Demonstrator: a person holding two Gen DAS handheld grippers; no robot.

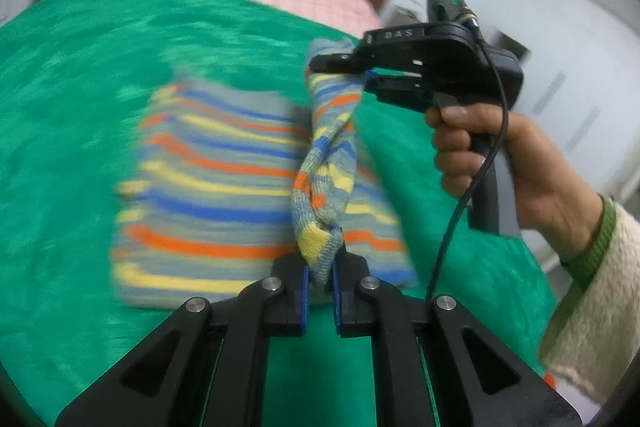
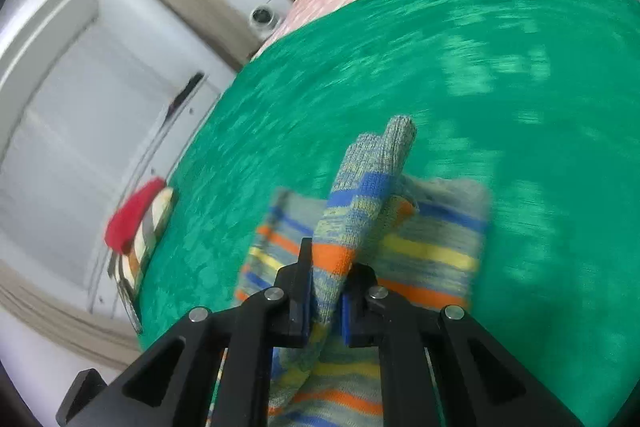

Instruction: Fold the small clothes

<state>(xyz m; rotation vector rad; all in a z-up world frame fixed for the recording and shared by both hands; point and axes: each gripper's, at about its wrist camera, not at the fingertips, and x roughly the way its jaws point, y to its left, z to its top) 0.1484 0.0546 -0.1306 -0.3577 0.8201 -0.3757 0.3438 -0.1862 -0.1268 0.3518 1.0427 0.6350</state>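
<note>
Left gripper (image 1: 320, 267) clamps striped knit garment (image 1: 224, 183); right gripper (image 2: 326, 301) clamps it too, above green blanket (image 1: 80, 67).

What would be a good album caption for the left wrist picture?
Two hand-held grippers, left gripper and right gripper, pinch a striped knitted garment over a green blanket.

The left gripper (image 1: 320, 263) sits at the bottom centre, jaws clamped on cloth (image 1: 320, 187). The right gripper (image 1: 370, 75), upper right, also pinches it, held by a hand (image 1: 500, 155) in a cream sleeve (image 1: 592, 287).
</note>
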